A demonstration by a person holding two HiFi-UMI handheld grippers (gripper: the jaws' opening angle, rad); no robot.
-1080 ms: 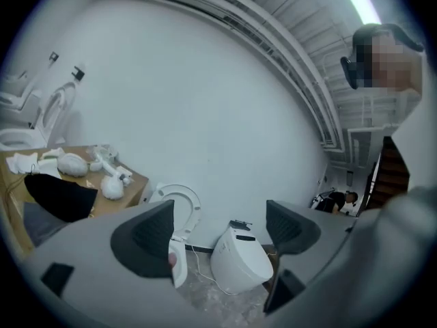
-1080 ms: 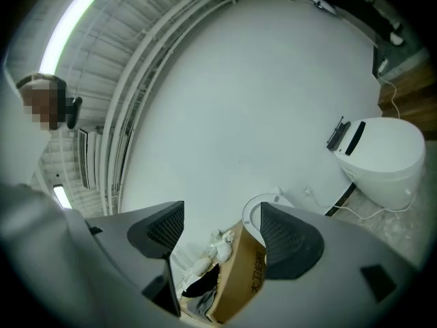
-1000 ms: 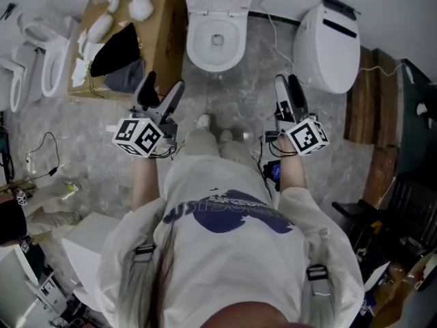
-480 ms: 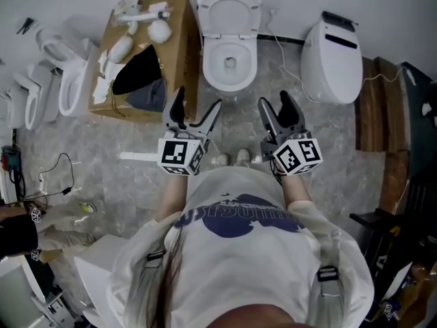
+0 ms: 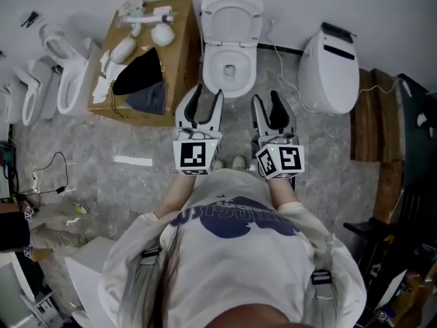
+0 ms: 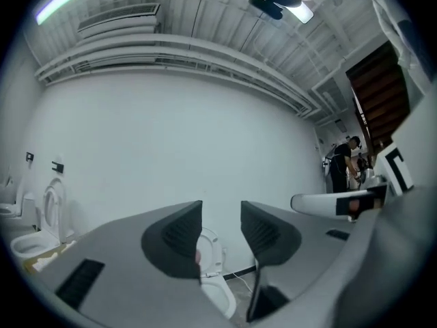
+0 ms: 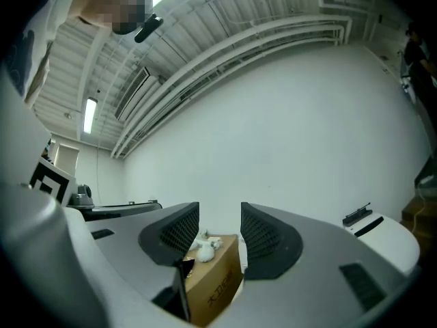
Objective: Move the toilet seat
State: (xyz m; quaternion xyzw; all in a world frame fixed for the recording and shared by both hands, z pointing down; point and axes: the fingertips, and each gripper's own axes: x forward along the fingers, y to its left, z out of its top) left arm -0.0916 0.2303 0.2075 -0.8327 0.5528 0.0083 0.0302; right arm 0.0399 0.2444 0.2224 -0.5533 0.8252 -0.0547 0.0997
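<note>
A white toilet (image 5: 229, 67) stands against the far wall with its seat (image 5: 232, 19) raised; in the left gripper view the toilet (image 6: 217, 294) shows between the jaws. My left gripper (image 5: 205, 102) hovers just short of the bowl's front rim, held level. Beside it on the right is my right gripper (image 5: 267, 105), also in the air. Both pairs of jaws have just been closing and stand part open, with nothing between them. In the right gripper view my right gripper (image 7: 220, 234) frames a cardboard box (image 7: 213, 279).
The cardboard box (image 5: 174, 43) with white parts and dark cloth stands left of the toilet. A second white toilet unit with a black strip (image 5: 333, 63) stands to the right. Loose toilet seats (image 5: 48, 80) lie far left, wooden planks (image 5: 372, 118) far right. A cable (image 5: 283, 57) runs along the floor.
Both grippers have moved forward toward the toilet and closer together, rolling so their marker cubes face up. Their jaws stand narrower than before, the left pair most clearly.
</note>
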